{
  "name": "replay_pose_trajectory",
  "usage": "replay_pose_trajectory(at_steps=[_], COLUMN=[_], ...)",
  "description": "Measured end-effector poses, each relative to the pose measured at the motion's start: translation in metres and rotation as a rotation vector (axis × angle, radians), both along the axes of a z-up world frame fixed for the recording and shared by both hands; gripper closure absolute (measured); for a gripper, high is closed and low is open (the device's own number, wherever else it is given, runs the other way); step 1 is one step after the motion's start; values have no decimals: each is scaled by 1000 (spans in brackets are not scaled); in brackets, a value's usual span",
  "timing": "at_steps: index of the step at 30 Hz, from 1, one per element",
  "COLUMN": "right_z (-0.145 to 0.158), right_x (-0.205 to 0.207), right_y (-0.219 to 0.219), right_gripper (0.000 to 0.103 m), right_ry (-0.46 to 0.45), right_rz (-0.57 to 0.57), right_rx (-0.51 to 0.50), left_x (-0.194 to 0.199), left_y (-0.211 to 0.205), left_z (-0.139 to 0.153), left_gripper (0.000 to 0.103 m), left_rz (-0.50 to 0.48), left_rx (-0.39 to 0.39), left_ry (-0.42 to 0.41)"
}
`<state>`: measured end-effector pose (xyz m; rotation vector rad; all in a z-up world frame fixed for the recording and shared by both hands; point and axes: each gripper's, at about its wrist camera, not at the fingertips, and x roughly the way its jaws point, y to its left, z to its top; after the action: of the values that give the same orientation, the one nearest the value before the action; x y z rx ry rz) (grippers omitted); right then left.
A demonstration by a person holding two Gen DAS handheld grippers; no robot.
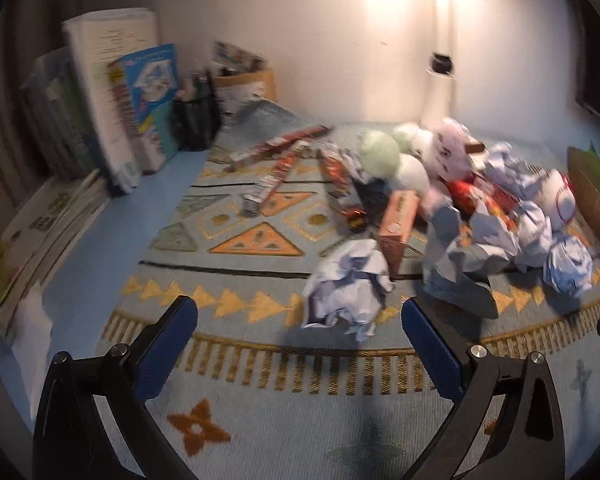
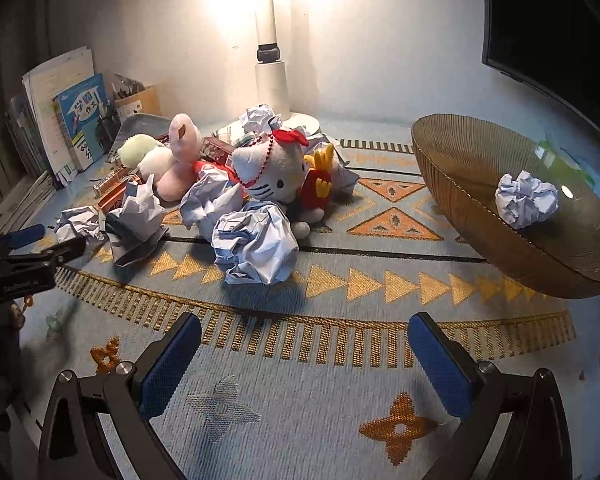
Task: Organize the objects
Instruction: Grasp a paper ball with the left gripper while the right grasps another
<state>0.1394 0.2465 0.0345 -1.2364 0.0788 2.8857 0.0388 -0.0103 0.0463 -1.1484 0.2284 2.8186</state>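
A heap of crumpled paper balls, plush toys and small boxes lies on a patterned blue mat (image 2: 300, 380). My left gripper (image 1: 300, 320) is open and empty, with a crumpled paper ball (image 1: 346, 292) on the mat just beyond its fingertips. My right gripper (image 2: 304, 344) is open and empty, a little short of a big crumpled paper ball (image 2: 256, 240). A Hello Kitty plush (image 2: 272, 168) and a pink plush (image 2: 182, 160) lie behind it. A brown ribbed bowl (image 2: 460, 184) at the right holds one paper ball (image 2: 526, 198). The left gripper also shows in the right wrist view (image 2: 40, 240).
Books and a blue workbook (image 1: 152, 92) stand at the back left beside a black pen holder (image 1: 198, 116) and a cardboard box (image 1: 246, 84). A white lamp base (image 2: 274, 80) stands at the wall. An orange box (image 1: 398, 224) and long snack packets (image 1: 284, 160) lie in the heap.
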Motion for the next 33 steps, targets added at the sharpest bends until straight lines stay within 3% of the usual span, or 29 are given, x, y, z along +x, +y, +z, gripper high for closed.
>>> replay_pose_trajectory(at_steps=[1,3,4,5,8,10,14,15,16,17,18,20,28,31,33], right_z=[0,-2,-4,-6,-7,-5,-7,-11,-15,-14,-13,-8,0,-15,-12], right_x=[0,-4,-8,-12,-30,-42,-67,-72,-75,-74,-70,-59,-9,-12,-13], right_y=[1,3,5,6,12,12,-1,-4,-6,-8,-9,-10,10,27,34], right_gripper=[0,0,0,0,0,0,1,10,35,41,55,56,55,55,55], right_ry=[-3,-24,-43,-67,-120,-117,-120,-130,-140,-124,-113,-89,-34,-74,-50], right_rz=[4,4,0,0,10,-3,0,-14,-19,-29,-14,11,61,21,3], right_rx=[-12,-34,-42,-55,-174,-246,-251,-229,-217,-184,-193,-200,35,-32,-61], left_x=[-4,-12,-15,-15,-15,-13,-8,-8,-9,-10,-10,-11,-11,-11,-12], left_y=[6,17,22,25,21,13,0,-1,-2,-1,-1,-2,-3,-3,-3], left_z=[-5,-18,-22,-23,-25,-20,-12,-12,-13,-13,-13,-13,-12,-12,-13], left_gripper=[1,2,14,34,54,55,55,55,55,55,55,55,55,55,55], left_rz=[-53,-62,-59,-67,-73,-69,-46,-39,-34,-32,-32,-26,-24,-25,-22], left_rx=[-2,-46,-72,-76,-40,14,85,87,83,81,80,79,85,85,81], left_ry=[-16,-44,-59,-59,-75,-55,-16,-19,-22,-25,-27,-32,-34,-38,-39])
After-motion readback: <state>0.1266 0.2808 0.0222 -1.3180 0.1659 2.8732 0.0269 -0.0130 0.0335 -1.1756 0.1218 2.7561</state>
